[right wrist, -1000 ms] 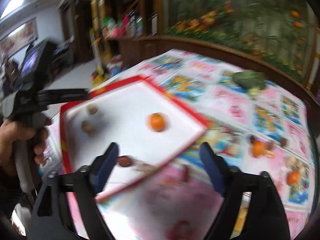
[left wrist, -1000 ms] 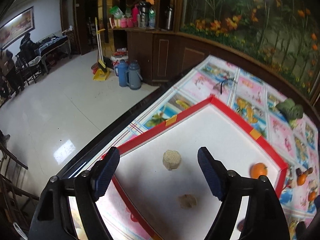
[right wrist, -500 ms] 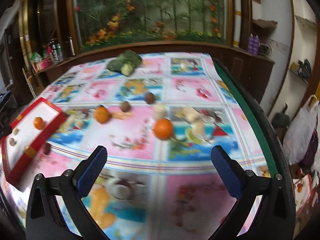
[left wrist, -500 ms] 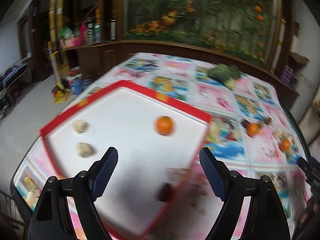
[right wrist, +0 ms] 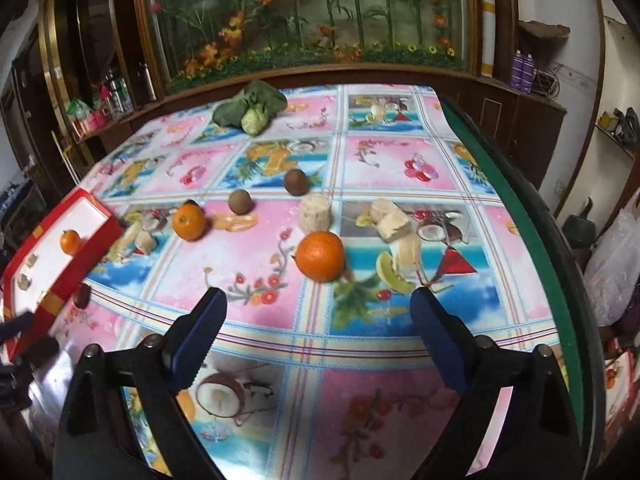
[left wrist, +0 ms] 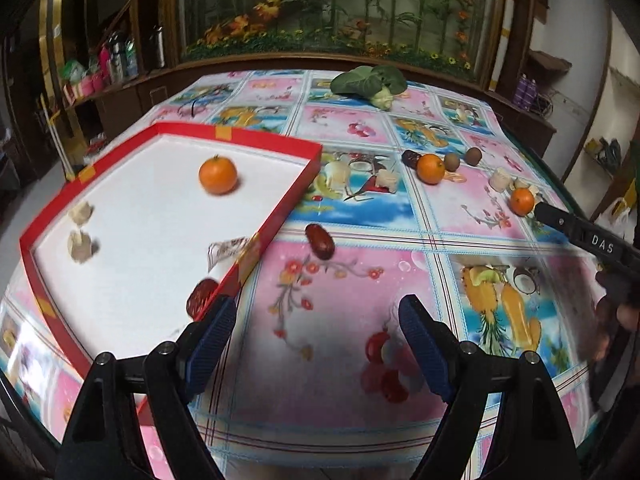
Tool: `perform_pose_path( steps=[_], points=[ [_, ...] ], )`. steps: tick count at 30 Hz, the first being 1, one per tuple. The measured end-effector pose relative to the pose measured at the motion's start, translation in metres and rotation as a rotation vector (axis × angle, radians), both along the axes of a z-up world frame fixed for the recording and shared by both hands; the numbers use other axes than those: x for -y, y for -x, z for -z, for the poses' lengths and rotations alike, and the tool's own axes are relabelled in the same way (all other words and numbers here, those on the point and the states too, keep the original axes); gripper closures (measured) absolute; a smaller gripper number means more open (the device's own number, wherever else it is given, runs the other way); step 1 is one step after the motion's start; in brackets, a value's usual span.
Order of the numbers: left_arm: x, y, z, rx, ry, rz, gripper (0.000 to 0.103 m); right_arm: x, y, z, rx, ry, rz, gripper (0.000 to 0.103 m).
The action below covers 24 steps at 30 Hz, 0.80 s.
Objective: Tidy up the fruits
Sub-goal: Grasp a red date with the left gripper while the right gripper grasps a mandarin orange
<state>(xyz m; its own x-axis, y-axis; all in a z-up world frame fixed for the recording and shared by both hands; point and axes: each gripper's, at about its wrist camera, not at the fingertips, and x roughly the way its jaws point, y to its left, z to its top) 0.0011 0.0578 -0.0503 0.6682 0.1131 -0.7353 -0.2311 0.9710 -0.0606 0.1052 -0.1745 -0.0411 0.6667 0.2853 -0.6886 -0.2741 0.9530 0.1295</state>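
L claw [left wrist: 314,340] swung off tray [left wrist: 256,258], R claw [right wrist: 318,336] gaping near orange [right wrist: 320,256]

An orange [right wrist: 320,256] is seen on the tabletop [right wrist: 256,272] just beyond the wide-open, empty right gripper [right wrist: 318,338]; the red tray [right wrist: 60,276] is set far left of the orange.

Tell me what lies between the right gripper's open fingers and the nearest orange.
Only bare flowered tablecloth, in the right wrist view; the right gripper sits open just short of the round orange.
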Motion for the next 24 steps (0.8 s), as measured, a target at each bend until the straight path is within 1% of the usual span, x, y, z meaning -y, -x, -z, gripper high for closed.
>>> perform_pose_path(
  steps=[3, 6, 8, 9, 11, 13, 14, 15, 16, 17, 18, 21, 24],
  points=[
    [0.004, -0.013, -0.002, -0.003, 0.003, 0.002, 0.020, -0.001, -0.003, 0.003, -0.008, -0.007, -0.005, 0.010],
    [0.009, -0.032, 0.000, -0.003, -0.005, -0.025, 0.020, -0.002, -0.004, 0.005, -0.016, -0.002, -0.007, 0.010],
    [0.009, -0.045, 0.006, -0.033, -0.019, -0.041, 0.021, -0.001, -0.005, 0.005, -0.016, -0.009, -0.003, 0.010],
    [0.010, -0.053, 0.010, -0.051, -0.014, -0.041, 0.021, 0.000, -0.005, 0.005, -0.015, -0.010, -0.001, 0.010],
    [0.010, -0.065, 0.018, -0.090, -0.029, -0.061, 0.024, 0.001, -0.005, 0.005, -0.015, -0.012, 0.002, 0.010],
    [0.010, -0.071, 0.023, -0.098, -0.044, -0.072, 0.026, 0.002, -0.005, 0.005, -0.016, -0.013, 0.004, 0.010],
    [0.012, -0.071, 0.023, -0.086, -0.052, -0.071, 0.031, 0.002, -0.005, 0.005, -0.017, -0.012, 0.005, 0.010],
    [0.013, -0.071, 0.021, -0.076, -0.053, -0.067, 0.039, 0.002, -0.006, 0.006, -0.019, -0.010, 0.006, 0.011],
    [0.013, -0.069, 0.020, -0.065, -0.044, -0.057, 0.066, 0.002, -0.006, 0.006, -0.020, -0.009, 0.008, 0.012],
    [0.012, -0.068, 0.019, -0.060, -0.042, -0.059, 0.085, 0.002, -0.006, 0.006, -0.021, -0.005, 0.010, 0.012],
    [0.008, -0.066, 0.019, -0.054, -0.021, -0.057, 0.088, 0.002, -0.005, 0.006, -0.021, 0.003, 0.012, 0.012],
    [-0.002, -0.062, 0.018, -0.034, 0.036, -0.032, 0.089, -0.001, -0.006, 0.006, -0.025, 0.027, 0.012, 0.013],
    [-0.008, -0.058, 0.018, -0.021, 0.074, -0.008, 0.089, -0.002, -0.005, 0.004, -0.022, 0.039, 0.013, 0.014]
  ],
)
